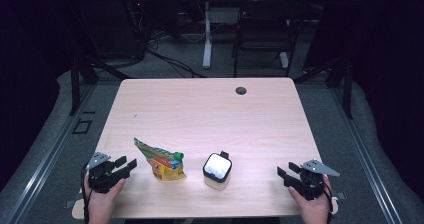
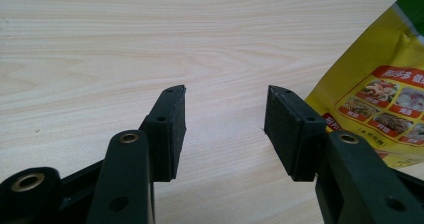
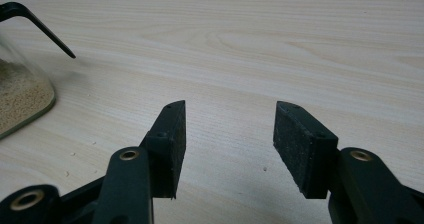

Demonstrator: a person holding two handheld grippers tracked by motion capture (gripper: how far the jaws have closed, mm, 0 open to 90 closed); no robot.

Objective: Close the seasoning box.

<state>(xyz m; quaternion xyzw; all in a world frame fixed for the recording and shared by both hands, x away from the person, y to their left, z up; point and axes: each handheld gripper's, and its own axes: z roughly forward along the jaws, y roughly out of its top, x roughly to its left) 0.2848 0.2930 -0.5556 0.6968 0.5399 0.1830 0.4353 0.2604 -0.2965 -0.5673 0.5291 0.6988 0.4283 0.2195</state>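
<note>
A yellow food pouch (image 1: 161, 161) with a green cap and printed food pictures lies near the table's front, left of centre; its corner (image 2: 380, 104) shows at the right of the left gripper view. Right of it stands a clear container (image 1: 217, 171) with a black-rimmed lid, holding pale grains (image 3: 20, 101). My left gripper (image 1: 128, 164) rests open at the front left, just left of the pouch, nothing between its jaws. My right gripper (image 1: 286, 174) is open at the front right, apart from the container.
The light wooden table (image 1: 210, 114) has a cable hole (image 1: 241, 90) near its far edge. Beyond the table stand a black chair (image 1: 265, 31) and a desk leg (image 1: 207, 39) on a grey floor. A few crumbs lie near the container.
</note>
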